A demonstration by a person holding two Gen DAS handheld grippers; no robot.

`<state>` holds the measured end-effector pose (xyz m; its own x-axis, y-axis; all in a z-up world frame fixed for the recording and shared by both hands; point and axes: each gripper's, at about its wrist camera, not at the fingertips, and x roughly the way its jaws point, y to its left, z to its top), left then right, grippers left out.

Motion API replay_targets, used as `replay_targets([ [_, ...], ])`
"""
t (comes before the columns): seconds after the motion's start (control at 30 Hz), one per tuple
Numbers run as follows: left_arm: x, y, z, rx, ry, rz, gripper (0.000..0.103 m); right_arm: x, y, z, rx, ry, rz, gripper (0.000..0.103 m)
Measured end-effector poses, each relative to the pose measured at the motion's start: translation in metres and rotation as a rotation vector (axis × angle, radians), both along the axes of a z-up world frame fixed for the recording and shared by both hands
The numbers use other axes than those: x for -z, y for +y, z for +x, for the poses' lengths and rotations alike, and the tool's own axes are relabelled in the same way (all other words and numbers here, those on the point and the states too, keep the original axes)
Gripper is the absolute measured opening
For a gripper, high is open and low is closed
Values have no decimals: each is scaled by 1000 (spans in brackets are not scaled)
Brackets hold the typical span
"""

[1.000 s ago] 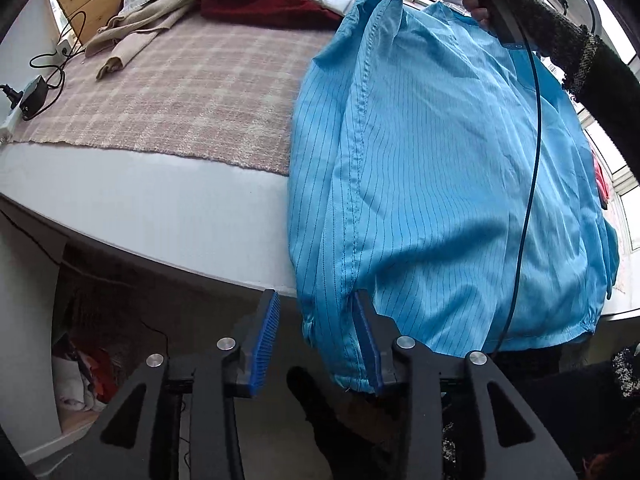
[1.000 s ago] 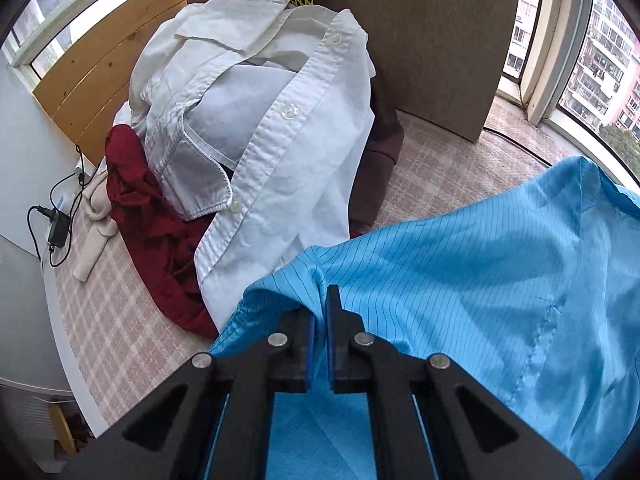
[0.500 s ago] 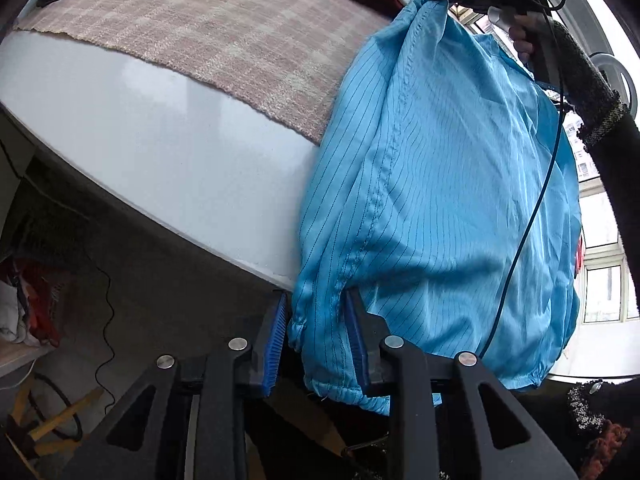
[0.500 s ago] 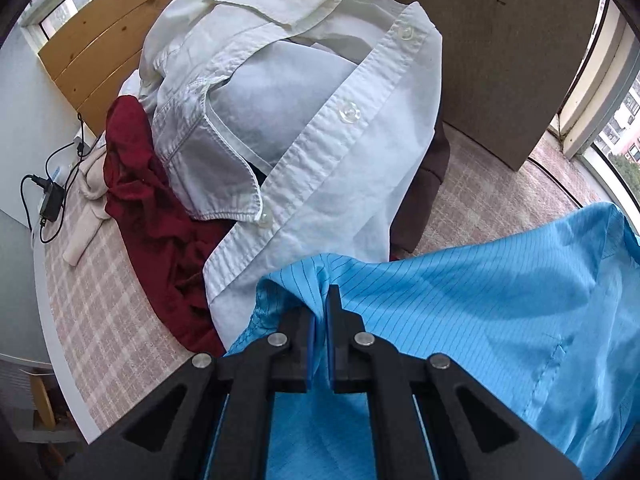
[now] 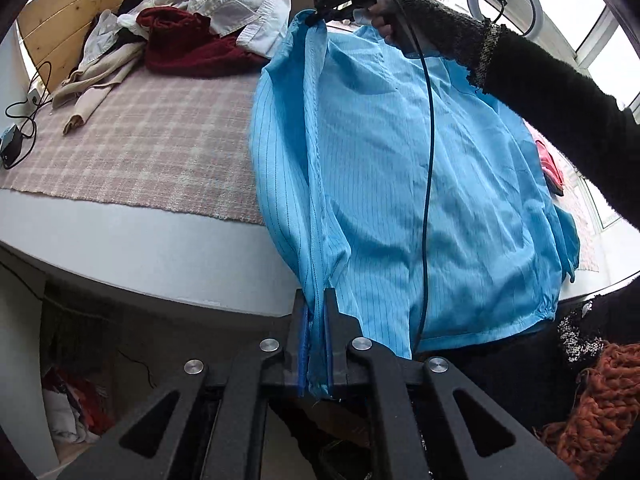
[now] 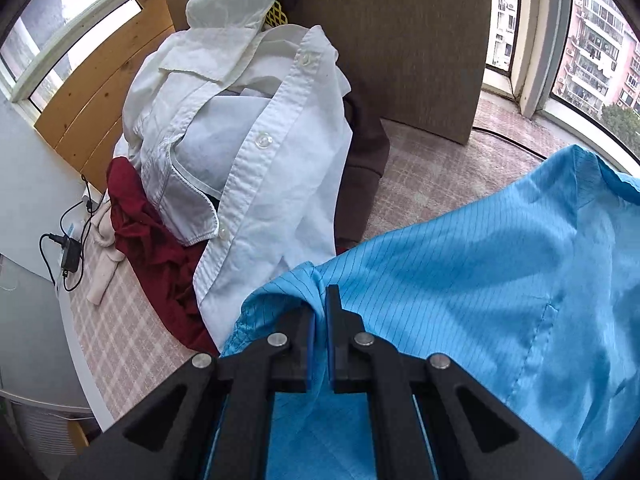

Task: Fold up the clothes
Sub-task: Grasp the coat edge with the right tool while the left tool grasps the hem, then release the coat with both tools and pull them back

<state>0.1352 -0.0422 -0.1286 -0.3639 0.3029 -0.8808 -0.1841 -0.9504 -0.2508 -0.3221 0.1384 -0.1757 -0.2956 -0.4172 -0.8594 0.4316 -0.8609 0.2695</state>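
Two grippers clamped on one garment. Table (image 5: 132,248) with checked cloth (image 5: 160,148) spread across its top; pile of unfolded clothes at far left: white shirt (image 6: 276,168), dark red garment (image 6: 160,256), beige item (image 5: 96,92).

Blue striped shirt (image 5: 380,168) laid at right of the checked cloth, near part draped over the near table edge.

Left gripper (image 5: 316,320) pinched together on the near hem corner of the blue striped shirt, at the side seam, fabric visibly caught between the pads. Right gripper (image 6: 319,312) likewise closed tight on a bunched fold at the far corner, near the shoulder; held by a hand (image 5: 384,16) in a dark sleeve.

Step in hand, as judged: left edge of the shirt secured at both ends, ready for a lengthwise fold.

Next move, as judged: both ends carried together toward the right, seam kept taut, edge laid parallel to the centre line. Risk of dragging the trailing black cable (image 5: 428,160) across the fabric.
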Motion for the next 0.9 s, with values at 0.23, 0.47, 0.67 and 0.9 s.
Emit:
replay_targets([
  [0.23,0,81,-5,274,-1,-37,5,2,88,3,205,-37,-80,4],
  [0.47,37,148,-5,503,-111,-94,15,50,171,18,275,-209,75,26],
  [0.67,22,139,13,544,-137,-57,27,10,204,63,269,-137,62,41],
  [0.9,-27,82,52,488,-114,60,27,-91,237,150,206,-19,-169,41],
])
